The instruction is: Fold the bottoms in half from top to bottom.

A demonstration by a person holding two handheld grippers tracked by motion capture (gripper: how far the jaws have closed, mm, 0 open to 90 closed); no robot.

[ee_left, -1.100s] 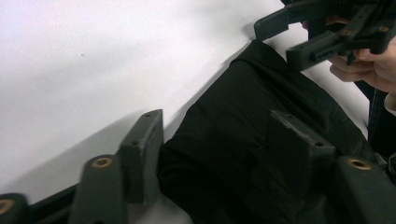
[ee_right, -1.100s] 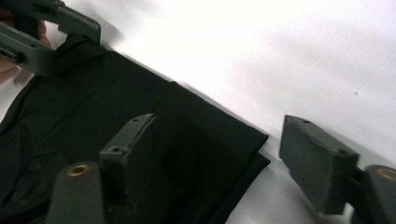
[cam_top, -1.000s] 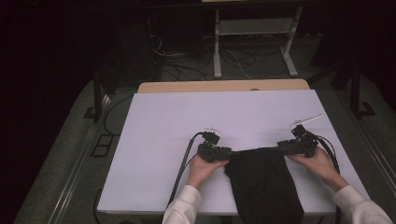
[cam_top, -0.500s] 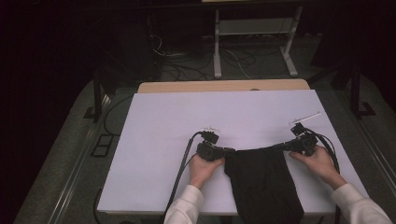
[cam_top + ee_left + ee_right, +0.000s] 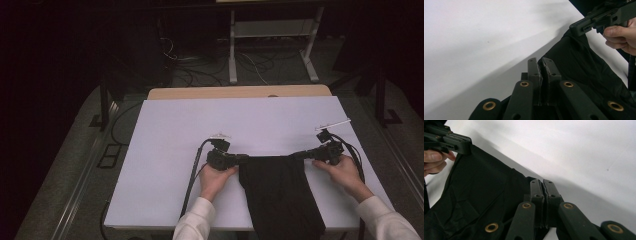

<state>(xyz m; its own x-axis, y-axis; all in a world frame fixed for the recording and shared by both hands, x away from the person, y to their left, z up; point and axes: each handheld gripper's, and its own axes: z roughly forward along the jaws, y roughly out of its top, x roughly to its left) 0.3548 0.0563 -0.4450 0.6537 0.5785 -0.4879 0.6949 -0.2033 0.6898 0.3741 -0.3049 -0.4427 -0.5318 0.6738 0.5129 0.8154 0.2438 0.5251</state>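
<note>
A black cloth (image 5: 277,195) lies on the near part of the white table (image 5: 240,120) and hangs over its front edge. My left gripper (image 5: 243,158) is shut on the cloth's top left corner; its jaws have just been closing, and the cloth's edge (image 5: 574,65) sits pinched at the jaw tips (image 5: 541,67). My right gripper (image 5: 295,155) is shut on the top right corner, jaws pressed together (image 5: 543,185) with the cloth (image 5: 481,190) beside and between them. The top edge runs straight between the two grippers. A hand holds each gripper.
A wooden board (image 5: 240,92) shows along the table's far edge. A cable (image 5: 192,172) trails from the left gripper toward the front edge. White stand legs (image 5: 232,60) and loose cables lie on the dark floor beyond.
Both pairs of jaws have closed on the cloth's upper corners. The top edge now looks pulled straight. The hands have barely shifted.
</note>
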